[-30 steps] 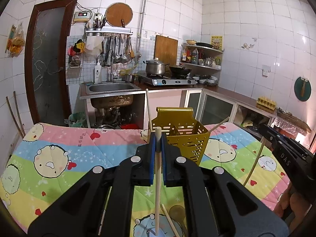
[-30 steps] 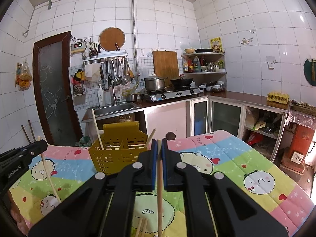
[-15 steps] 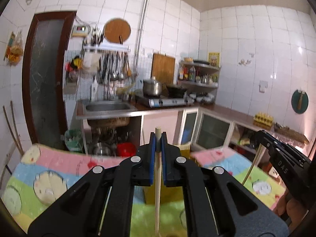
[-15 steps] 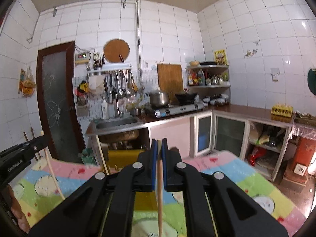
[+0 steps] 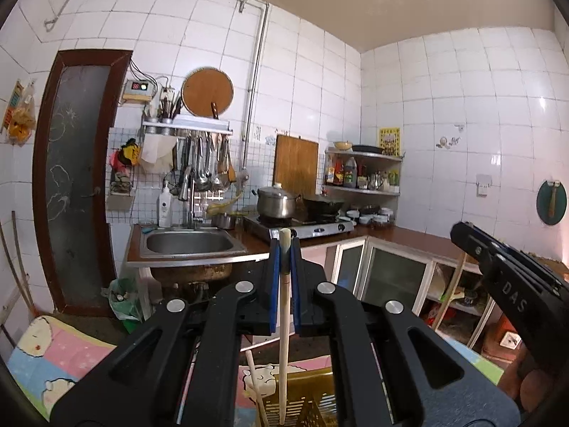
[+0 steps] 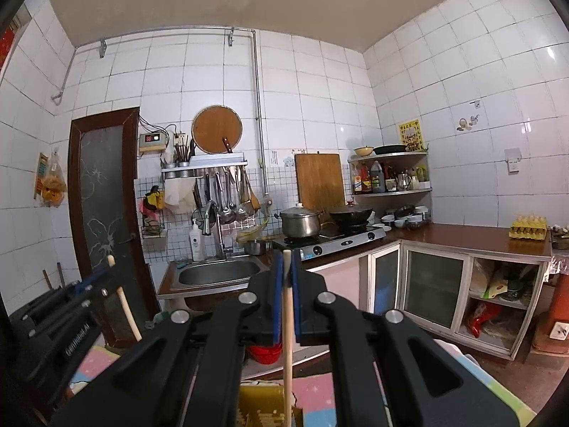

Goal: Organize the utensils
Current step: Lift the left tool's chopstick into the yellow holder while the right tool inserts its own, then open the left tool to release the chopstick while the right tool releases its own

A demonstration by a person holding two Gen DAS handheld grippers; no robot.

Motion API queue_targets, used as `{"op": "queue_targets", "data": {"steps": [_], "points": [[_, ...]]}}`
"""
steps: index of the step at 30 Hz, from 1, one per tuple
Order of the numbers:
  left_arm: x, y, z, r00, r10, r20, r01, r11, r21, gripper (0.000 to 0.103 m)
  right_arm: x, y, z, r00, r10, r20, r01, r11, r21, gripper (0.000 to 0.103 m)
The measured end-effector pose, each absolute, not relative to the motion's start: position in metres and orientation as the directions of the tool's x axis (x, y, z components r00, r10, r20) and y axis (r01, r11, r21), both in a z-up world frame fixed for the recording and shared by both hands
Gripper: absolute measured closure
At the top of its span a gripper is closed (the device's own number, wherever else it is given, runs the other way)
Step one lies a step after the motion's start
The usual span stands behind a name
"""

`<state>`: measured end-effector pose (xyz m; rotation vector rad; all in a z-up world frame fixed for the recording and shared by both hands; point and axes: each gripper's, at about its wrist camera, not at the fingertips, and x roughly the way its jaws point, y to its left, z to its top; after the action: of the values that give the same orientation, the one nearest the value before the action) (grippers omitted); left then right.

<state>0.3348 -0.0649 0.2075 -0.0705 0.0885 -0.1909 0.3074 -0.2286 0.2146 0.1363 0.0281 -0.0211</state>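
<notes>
Raised both grippers since 1 s ago, views now tilted up. Left gripper (image 5: 283, 263) pinching pale wooden chopstick (image 5: 283, 338), tip in yellow slotted plastic basket (image 5: 302, 404); right gripper (image 6: 287, 270) pinching 2nd chopstick (image 6: 287, 341) over it. Light, stiff, prob. slippery; grip near top.

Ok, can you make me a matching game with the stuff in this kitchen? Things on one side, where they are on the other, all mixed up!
Things:
1. silver pot
2. round wooden board
3. egg tray
4. chopstick

Places:
A. hanging on the wall above the utensil rack
B. pinched in the right gripper, its lower end over the yellow basket
C. on the stove, beside the black wok
D. on the brown counter, far right

Pairs: 1-C, 2-A, 3-D, 4-B
</notes>
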Motion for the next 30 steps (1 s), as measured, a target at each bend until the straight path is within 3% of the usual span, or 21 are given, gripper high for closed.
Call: {"op": "queue_targets", "data": {"steps": [8, 14, 16, 18, 19, 21, 23, 27, 30], "points": [[0.371, -0.066, 0.139, 0.954, -0.219, -0.205, 0.201, 0.974, -0.106, 0.099, 0.35, -0.223, 0.15, 0.988, -0.001, -0.154, 0.017, 0.995, 0.102, 0.098], [0.378, -0.058, 0.117, 0.925, -0.189, -0.33, 0.165, 0.981, -0.099, 0.096, 0.359, -0.224, 0.124, 0.96, 0.0, -0.281, 0.024, 0.996, 0.082, 0.097], [0.374, -0.054, 0.121, 0.92, -0.168, -0.354, 0.147, 0.985, -0.086, 0.083, 0.362, -0.225, 0.121, 0.945, -0.001, -0.326, 0.026, 0.997, 0.071, 0.097], [0.368, -0.049, 0.128, 0.92, -0.154, -0.362, 0.132, 0.988, -0.085, 0.05, 0.361, -0.228, 0.123, 0.932, -0.018, -0.361, 0.042, 0.997, 0.059, 0.091], [0.362, -0.045, 0.133, 0.922, -0.145, -0.359, 0.123, 0.989, -0.084, 0.044, 0.357, -0.231, 0.126, 0.927, -0.022, -0.374, 0.049, 0.997, 0.064, 0.071], [0.344, -0.036, 0.146, 0.931, -0.121, -0.343, 0.1, 0.992, -0.079, 0.025, 0.344, -0.239, 0.136, 0.929, -0.031, -0.369, 0.067, 0.994, 0.084, 0.046], [0.33, -0.028, 0.155, 0.933, -0.109, -0.344, 0.086, 0.993, -0.08, 0.014, 0.33, -0.243, 0.145, 0.929, -0.047, -0.367, 0.081, 0.993, 0.08, 0.046], [0.302, -0.013, 0.16, 0.93, -0.087, -0.358, 0.059, 0.994, -0.089, 0.005, 0.295, -0.246, 0.155, 0.929, -0.068, -0.364, 0.101, 0.992, 0.072, 0.033], [0.281, -0.006, 0.15, 0.919, -0.084, -0.385, 0.057, 0.995, -0.08, 0.005, 0.267, -0.245, 0.145, 0.92, -0.066, -0.386, 0.098, 0.993, 0.063, 0.031]]}}
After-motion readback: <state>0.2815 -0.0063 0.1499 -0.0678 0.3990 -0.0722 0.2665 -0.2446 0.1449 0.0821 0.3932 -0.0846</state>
